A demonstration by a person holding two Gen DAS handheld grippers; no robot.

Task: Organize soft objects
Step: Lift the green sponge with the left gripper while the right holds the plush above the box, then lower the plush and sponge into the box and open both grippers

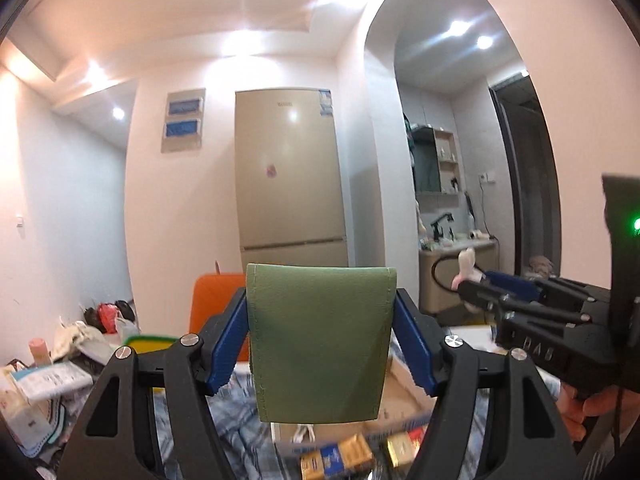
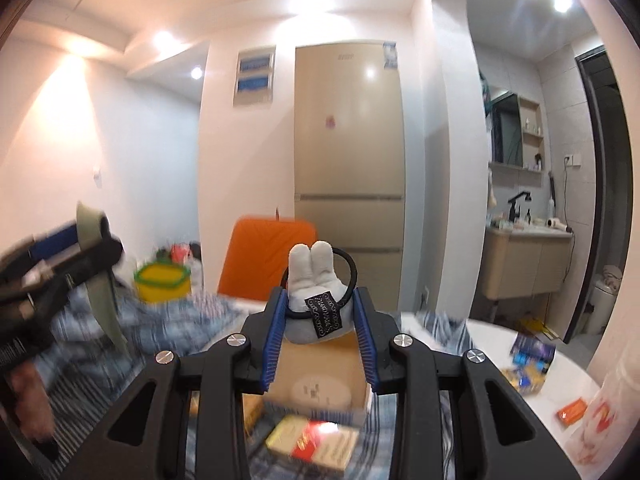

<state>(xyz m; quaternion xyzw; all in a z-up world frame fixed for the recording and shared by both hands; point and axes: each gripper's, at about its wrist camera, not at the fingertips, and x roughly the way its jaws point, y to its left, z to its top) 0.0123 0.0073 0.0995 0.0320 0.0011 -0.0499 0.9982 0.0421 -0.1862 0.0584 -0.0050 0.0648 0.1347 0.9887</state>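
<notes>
A flat green soft pouch (image 1: 316, 340) stands upright between the blue pads of my left gripper (image 1: 320, 296), which is shut on its two side edges. My right gripper (image 2: 320, 294) is shut on a small plush toy (image 2: 310, 268) with white rabbit ears, a grey base, a black tag and a black elastic loop around it. In the left wrist view the right gripper (image 1: 476, 284) comes in from the right with the plush toy (image 1: 466, 264) at its tip. The right wrist view shows the green pouch (image 2: 94, 232) blurred at far left. Both grippers point about level above the table.
Below lie an open cardboard box (image 2: 320, 364), a blue striped cloth (image 2: 92, 344) and several small packets (image 2: 316, 440). A yellow tub with a green rim (image 2: 162, 280) and an orange chair back (image 2: 264, 256) stand behind. A white table edge (image 2: 560, 364) carries more packets. A fridge (image 1: 288, 176) stands beyond.
</notes>
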